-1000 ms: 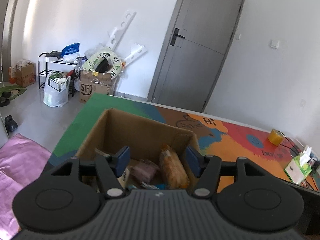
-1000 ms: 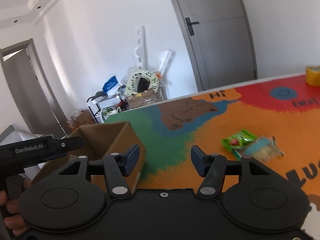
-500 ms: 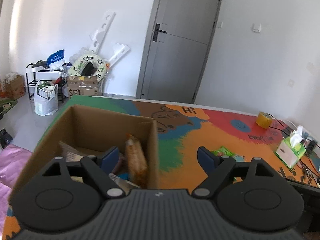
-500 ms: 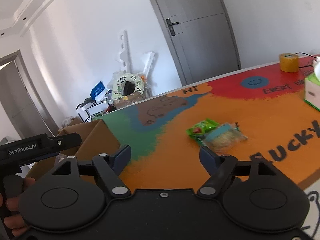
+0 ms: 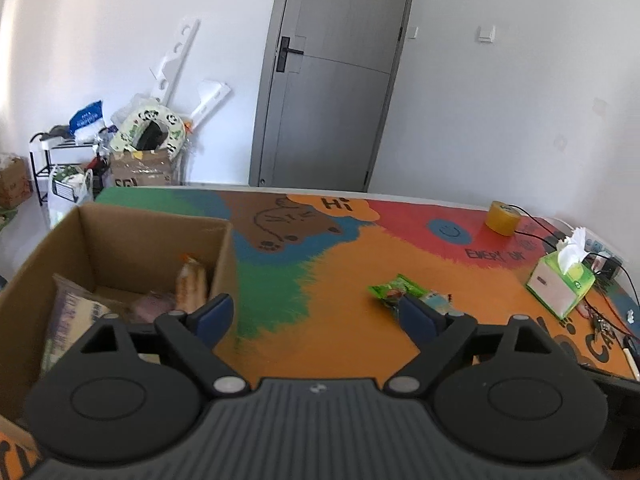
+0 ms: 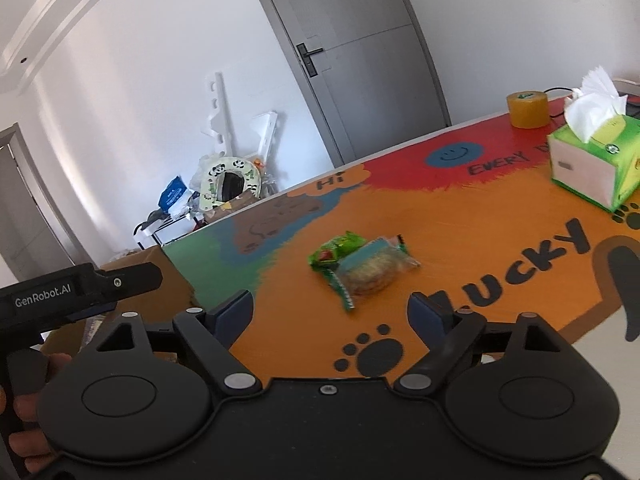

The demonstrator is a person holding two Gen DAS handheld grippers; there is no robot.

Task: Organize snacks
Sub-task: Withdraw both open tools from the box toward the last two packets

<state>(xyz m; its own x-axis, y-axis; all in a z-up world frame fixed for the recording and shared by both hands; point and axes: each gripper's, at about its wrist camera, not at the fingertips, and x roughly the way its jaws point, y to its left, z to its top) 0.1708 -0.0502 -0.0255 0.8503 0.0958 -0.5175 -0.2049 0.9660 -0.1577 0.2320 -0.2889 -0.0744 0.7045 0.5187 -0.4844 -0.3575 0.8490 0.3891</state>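
A brown cardboard box point(image 5: 224, 256) stands at the table's left and holds several snack packets, one of them an orange packet point(image 5: 191, 284). A green snack packet point(image 5: 394, 290) and a clear packet of biscuits point(image 6: 370, 270) lie together on the orange part of the table; the green one also shows in the right wrist view point(image 6: 336, 252). My left gripper point(image 5: 316, 316) is open and empty, just right of the box. My right gripper point(image 6: 332, 314) is open and empty, short of the two packets. The left gripper's body point(image 6: 76, 292) shows at the right wrist view's left.
A green tissue box point(image 6: 592, 160) and a yellow tape roll point(image 6: 527, 109) stand at the table's right, with cables point(image 5: 600, 312) near the right edge. Beyond the table are a grey door point(image 5: 332, 80), a cluttered rack and a carton point(image 5: 140, 168).
Both grippers have swung right, away from the box and toward the loose packets. The left gripper's fingers have opened wider. Nothing was picked up.
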